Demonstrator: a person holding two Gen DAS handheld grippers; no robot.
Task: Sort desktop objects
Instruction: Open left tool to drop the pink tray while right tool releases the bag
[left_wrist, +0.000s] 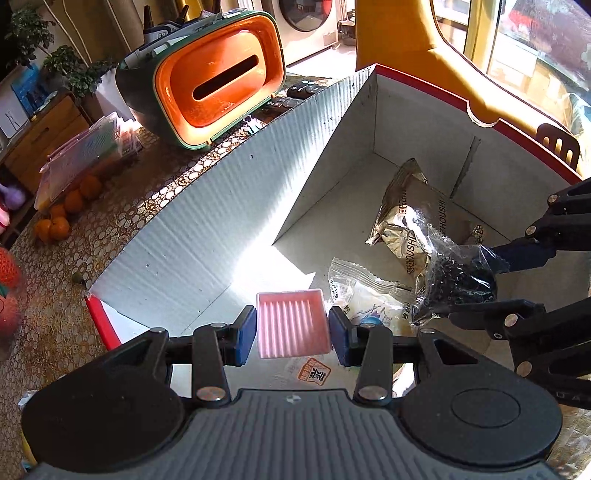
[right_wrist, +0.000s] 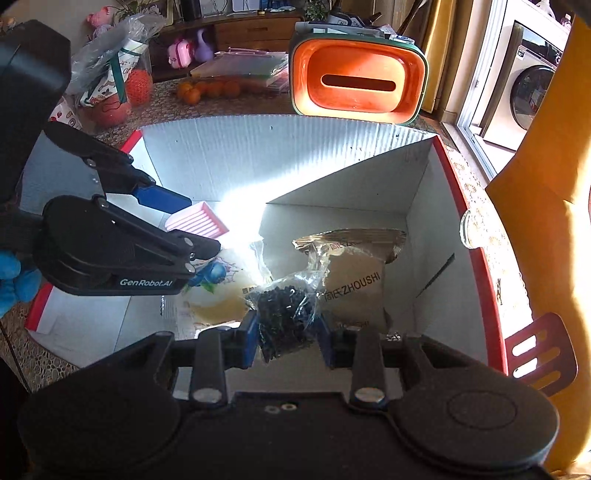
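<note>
Pink box (left_wrist: 293, 324) sits clamped between left tool (left_wrist: 293, 334) pads.

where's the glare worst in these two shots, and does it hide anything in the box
Left wrist view: sunlight blows out the cardboard box wall and floor just above the pink tray, which stays readable. Right wrist view: the same bright patch washes out the floor beside the tray and the top of the white snack packet; the bag of black bits stays clear.
</note>
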